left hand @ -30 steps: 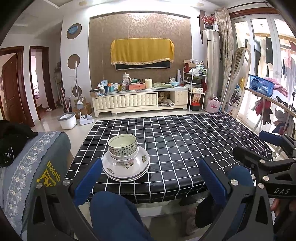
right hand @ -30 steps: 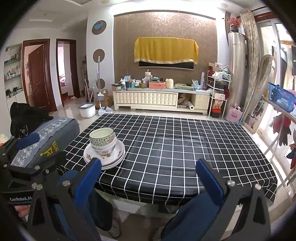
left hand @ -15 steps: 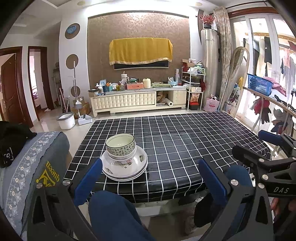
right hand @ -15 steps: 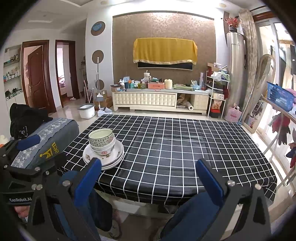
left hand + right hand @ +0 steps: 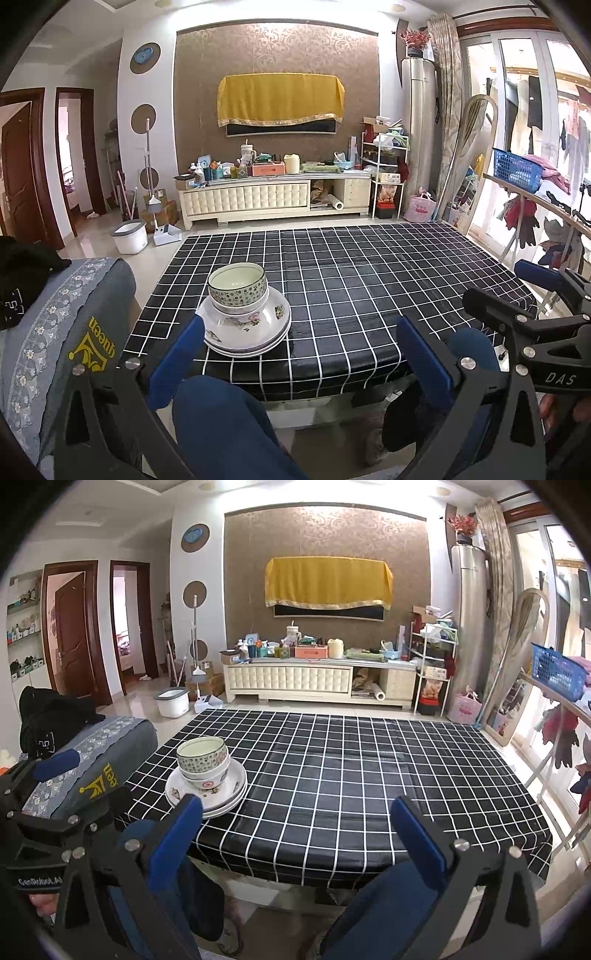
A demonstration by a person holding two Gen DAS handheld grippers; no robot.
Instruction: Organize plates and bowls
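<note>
I hold both grippers, left [image 5: 299,332] and right [image 5: 295,812], with jaws spread wide and empty. The stacked patterned ceramic bowls [image 5: 237,286] on white floral plates [image 5: 246,332] sit just beyond my left jaw's left finger, on the black checked tablecloth [image 5: 351,771].

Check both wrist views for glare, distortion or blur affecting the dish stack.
Left wrist: stack of bowls and plates sharp; strong fisheye bending; windows blown out. Right wrist: stack sharp; tablecloth shows mild sheen.
</note>
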